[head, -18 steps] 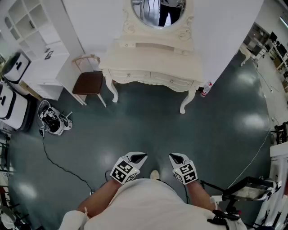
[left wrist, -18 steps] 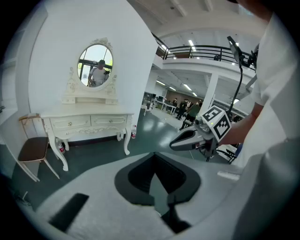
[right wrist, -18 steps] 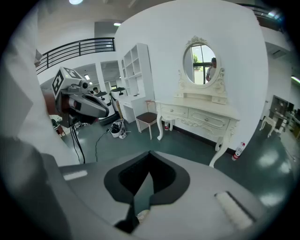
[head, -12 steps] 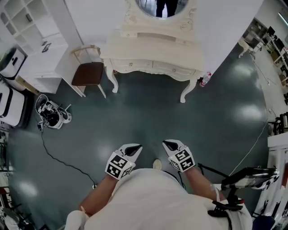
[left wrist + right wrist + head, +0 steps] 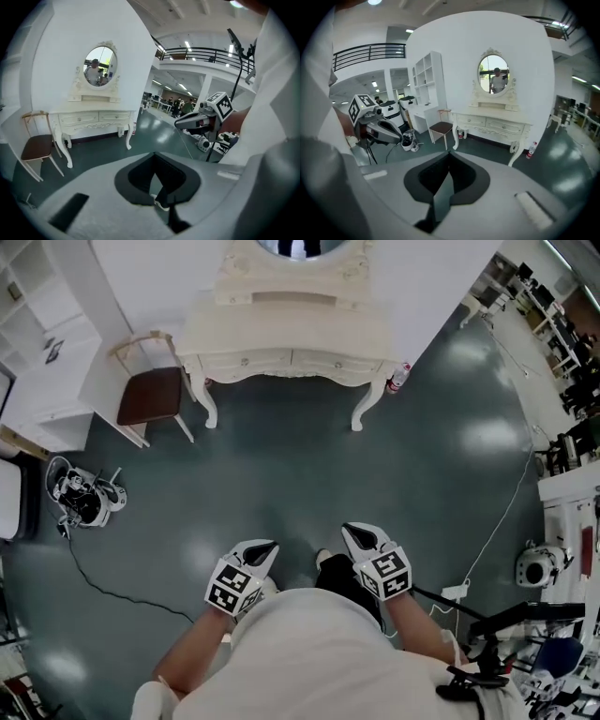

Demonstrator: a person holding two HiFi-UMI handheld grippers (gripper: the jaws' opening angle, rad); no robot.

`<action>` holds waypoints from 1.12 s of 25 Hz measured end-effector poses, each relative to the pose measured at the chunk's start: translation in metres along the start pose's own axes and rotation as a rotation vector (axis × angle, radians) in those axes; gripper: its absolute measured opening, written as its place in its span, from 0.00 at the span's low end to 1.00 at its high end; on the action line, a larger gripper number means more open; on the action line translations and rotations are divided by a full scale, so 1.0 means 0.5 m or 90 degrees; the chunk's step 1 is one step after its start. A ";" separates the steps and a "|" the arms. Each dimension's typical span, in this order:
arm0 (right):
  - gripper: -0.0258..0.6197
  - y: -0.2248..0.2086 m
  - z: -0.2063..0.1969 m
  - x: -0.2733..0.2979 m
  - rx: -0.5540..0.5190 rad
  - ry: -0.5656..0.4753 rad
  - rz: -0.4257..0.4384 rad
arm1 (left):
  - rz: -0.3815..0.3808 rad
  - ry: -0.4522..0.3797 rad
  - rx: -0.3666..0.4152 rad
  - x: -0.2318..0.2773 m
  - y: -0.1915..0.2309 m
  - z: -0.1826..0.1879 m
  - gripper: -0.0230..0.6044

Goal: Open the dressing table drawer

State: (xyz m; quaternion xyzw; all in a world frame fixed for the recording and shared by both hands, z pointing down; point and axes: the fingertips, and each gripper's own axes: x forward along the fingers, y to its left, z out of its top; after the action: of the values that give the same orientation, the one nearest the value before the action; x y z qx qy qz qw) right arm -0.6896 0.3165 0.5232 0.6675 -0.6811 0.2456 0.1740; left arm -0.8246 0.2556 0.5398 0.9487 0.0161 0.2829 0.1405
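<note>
Both tongs closed and empty: left tongs [image 5: 265, 547] and right tongs [image 5: 356, 534] sit low by the body. Dressing table [image 5: 291, 329] is well apart across the floor [image 5: 281, 465], drawer [image 5: 242, 361] closed. Walk up first, open one pair, meet the drawer front square-on, pull straight.

Head view: from your head, steeply down; cream carved desk with oval mirror [image 5: 291, 334] far, top.
Left gripper view: low, forward; desk [image 5: 89, 115] distant, left.
Right gripper view: low, forward; desk [image 5: 494, 120] distant.
Shared: desk.
</note>
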 end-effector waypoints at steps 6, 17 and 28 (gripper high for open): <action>0.12 -0.144 -0.006 -0.027 0.076 -0.015 -0.060 | -0.042 0.016 0.053 0.123 0.018 0.106 0.04; 0.04 -0.639 0.065 -0.083 0.043 -0.056 -0.092 | 0.003 0.017 0.096 0.541 0.017 0.463 0.06; 0.04 -1.004 0.108 -0.007 0.113 -0.027 -0.098 | 0.035 0.000 0.062 0.877 0.157 0.724 0.08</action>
State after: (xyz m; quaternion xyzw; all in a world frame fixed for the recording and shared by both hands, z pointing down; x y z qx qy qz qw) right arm -0.1851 0.2944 0.5284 0.7354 -0.6072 0.2766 0.1183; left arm -0.2644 0.1352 0.5052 0.9544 0.0034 0.2856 0.0866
